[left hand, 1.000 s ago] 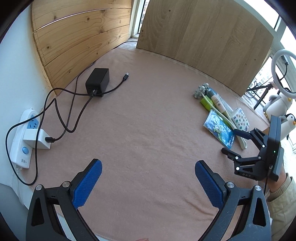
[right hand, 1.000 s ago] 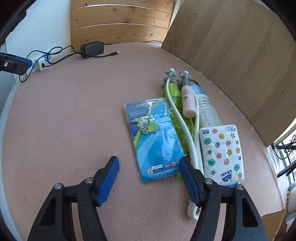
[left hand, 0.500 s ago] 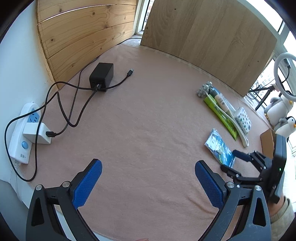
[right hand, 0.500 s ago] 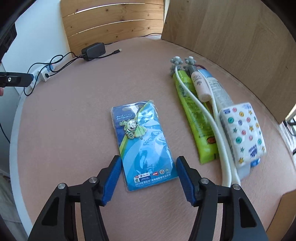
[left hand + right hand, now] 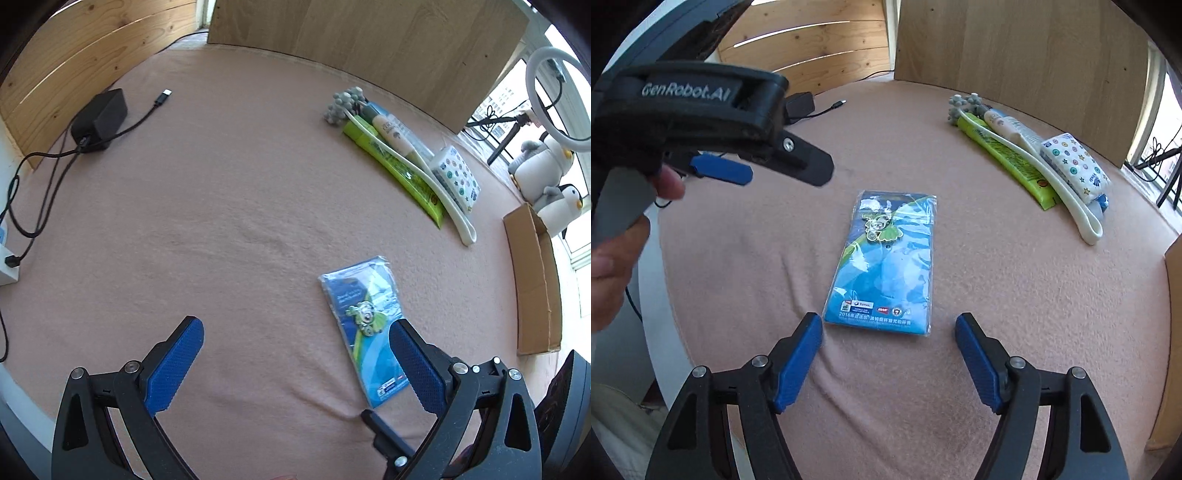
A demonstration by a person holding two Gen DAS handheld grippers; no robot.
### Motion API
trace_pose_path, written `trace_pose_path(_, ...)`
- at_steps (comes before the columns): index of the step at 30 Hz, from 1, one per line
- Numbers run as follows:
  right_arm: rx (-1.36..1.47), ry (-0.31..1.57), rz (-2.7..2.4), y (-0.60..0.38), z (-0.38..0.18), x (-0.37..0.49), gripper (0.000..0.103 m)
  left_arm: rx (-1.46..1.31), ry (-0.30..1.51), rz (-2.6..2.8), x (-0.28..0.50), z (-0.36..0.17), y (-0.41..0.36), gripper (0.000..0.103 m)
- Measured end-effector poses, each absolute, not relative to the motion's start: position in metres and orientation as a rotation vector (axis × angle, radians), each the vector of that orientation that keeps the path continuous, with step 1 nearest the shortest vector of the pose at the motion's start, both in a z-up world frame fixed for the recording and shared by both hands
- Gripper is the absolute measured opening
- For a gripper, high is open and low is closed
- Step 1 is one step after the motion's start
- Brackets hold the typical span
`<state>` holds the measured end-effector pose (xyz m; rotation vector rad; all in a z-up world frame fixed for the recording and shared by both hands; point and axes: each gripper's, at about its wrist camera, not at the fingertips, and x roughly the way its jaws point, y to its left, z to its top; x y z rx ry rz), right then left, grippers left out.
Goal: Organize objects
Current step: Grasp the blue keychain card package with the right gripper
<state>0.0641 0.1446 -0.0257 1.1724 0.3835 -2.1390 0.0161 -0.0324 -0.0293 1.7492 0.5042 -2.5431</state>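
Now | right gripper [image 5: 888,332]: jaws opening, empty, just short of blue packet [image 5: 886,266] | left gripper [image 5: 295,343]: jaws wide apart, empty, above pink cloth [image 5: 221,206]

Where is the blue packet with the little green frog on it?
The blue packet lies flat on the pink cloth, alone in the middle, just ahead of the right gripper, whose opening jaws do not touch it. The row of tubes lies farther back right.

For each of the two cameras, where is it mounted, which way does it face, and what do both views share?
Left wrist: on the left gripper, facing down at the cloth-covered table; both blue pads show.
Right wrist: on the right gripper, jaws opening, empty; the left gripper and a hand show.
Shared: the blue packet and the row of toiletries.
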Motion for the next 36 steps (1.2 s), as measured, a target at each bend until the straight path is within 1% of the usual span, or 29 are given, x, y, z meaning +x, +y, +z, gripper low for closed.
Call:
trace_pose_path(5,1.127,0.381,-2.213,0.133,-0.028,0.071,0.071,1.815,0.488,-2.555,-0.007,-0.039,-0.006,0.102)
trace_pose_path(6,1.118,0.382,-2.229,0.132,-0.028,0.073,0.066,1.826,0.477,-2.556,-0.011,-0.041,-0.002,0.102)
trace_pose_path(7,1.101,0.391,-2.237,0.131,-0.028,0.075,0.054,1.841,0.466,-2.554,-0.015,-0.043,0.002,0.101)
trace_pose_path(8,1.093,0.394,-2.236,0.130,-0.027,0.076,0.053,1.856,0.452,-2.548,-0.019,-0.045,0.006,0.101)
trace_pose_path(9,1.087,0.395,-2.240,0.130,-0.028,0.077,0.053,1.869,0.439,-2.542,-0.021,-0.048,0.010,0.098)
trace_pose_path(11,1.081,0.398,-2.243,0.130,-0.028,0.077,0.053,1.863,0.387,-2.533,-0.024,-0.051,0.017,0.097)
trace_pose_path(12,1.080,0.398,-2.245,0.130,-0.028,0.077,0.052,1.855,0.354,-2.528,-0.024,-0.051,0.021,0.093)
trace_pose_path(14,1.070,0.413,-2.251,0.129,-0.027,0.079,0.052,1.838,0.316,-2.515,-0.025,-0.050,0.025,0.090)
trace_pose_path(16,1.061,0.421,-2.254,0.128,-0.027,0.080,0.052,1.828,0.295,-2.510,-0.026,-0.049,0.027,0.084)
trace_pose_path(18,1.052,0.426,-2.262,0.129,-0.026,0.080,0.052,1.824,0.304,-2.517,-0.026,-0.047,0.026,0.077)
trace_pose_path(19,1.041,0.432,-2.266,0.128,-0.025,0.082,0.052,1.831,0.322,-2.521,-0.027,-0.046,0.025,0.076)
trace_pose_path(24,0.979,0.474,-2.280,0.125,-0.019,0.089,0.052,1.865,0.404,-2.495,-0.026,-0.041,0.017,0.077)
trace_pose_path(25,0.970,0.484,-2.279,0.125,-0.018,0.090,0.052,1.869,0.427,-2.486,-0.025,-0.040,0.015,0.078)
trace_pose_path(27,0.948,0.505,-2.287,0.124,-0.016,0.093,0.052,1.875,0.490,-2.458,-0.023,-0.039,0.010,0.088)
trace_pose_path(29,0.920,0.523,-2.297,0.123,-0.013,0.096,0.052,1.885,0.550,-2.444,-0.022,-0.039,0.006,0.088)
trace_pose_path(31,0.896,0.536,-2.309,0.123,-0.010,0.099,0.052,1.891,0.570,-2.451,-0.023,-0.038,0.004,0.088)
trace_pose_path(32,0.890,0.544,-2.308,0.123,-0.010,0.099,0.052,1.892,0.572,-2.454,-0.022,-0.038,0.004,0.086)
trace_pose_path(33,0.886,0.548,-2.308,0.122,-0.009,0.099,0.052,1.893,0.574,-2.461,-0.022,-0.038,0.003,0.078)
trace_pose_path(34,0.886,0.547,-2.308,0.122,-0.009,0.099,0.052,1.899,0.580,-2.468,-0.022,-0.038,0.005,0.074)
trace_pose_path(35,0.888,0.547,-2.304,0.121,-0.009,0.098,0.052,1.902,0.583,-2.474,-0.022,-0.037,0.006,0.068)
trace_pose_path(36,0.890,0.550,-2.301,0.119,-0.009,0.097,0.052,1.898,0.575,-2.478,-0.022,-0.036,0.008,0.067)
